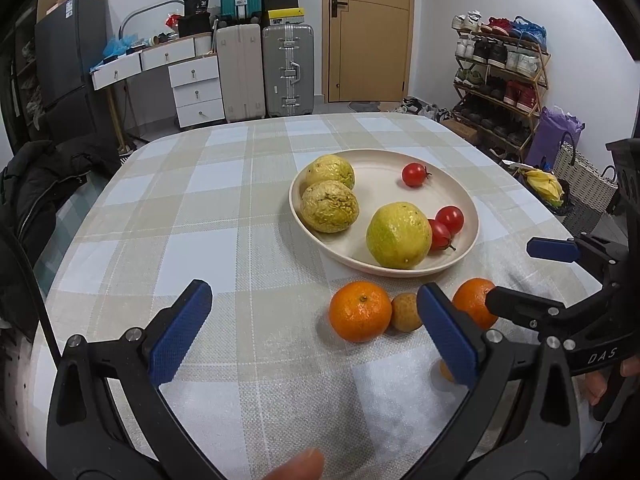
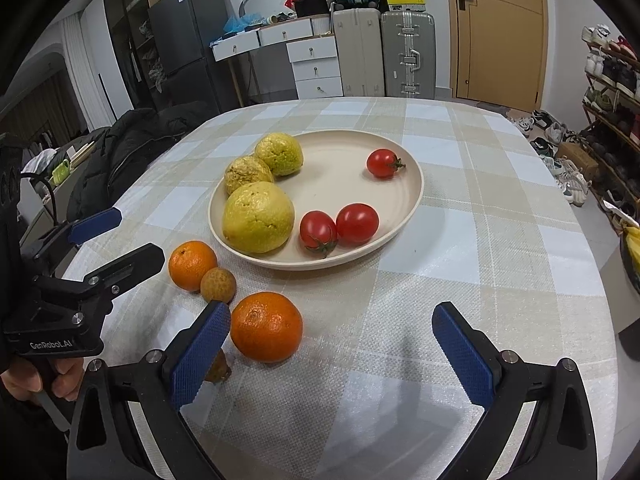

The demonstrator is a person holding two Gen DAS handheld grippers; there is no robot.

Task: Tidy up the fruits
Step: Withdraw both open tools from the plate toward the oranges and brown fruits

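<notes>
at the bottom of the left wrist view the left gripper (image 1: 314, 334) hangs over the checked tabletop (image 1: 160, 208) with its jaws spread wide and empty; the right gripper (image 2: 330, 354) at the bottom of its own view is likewise wide and holds nothing. just past them, low in the frame, lie two oranges, one (image 2: 266, 326) beside the right gripper's left finger and one (image 2: 192, 265) further left, with a small brown fruit (image 2: 218, 285) between them and another (image 2: 218, 366) partly hidden behind that finger. beyond, mid-frame, the cream plate (image 2: 404, 200) carries three yellow-green fruits (image 2: 258, 217) on its left and three cherry tomatoes (image 2: 357, 224) on its right. suitcases (image 2: 406, 54) stand far at the top.
</notes>
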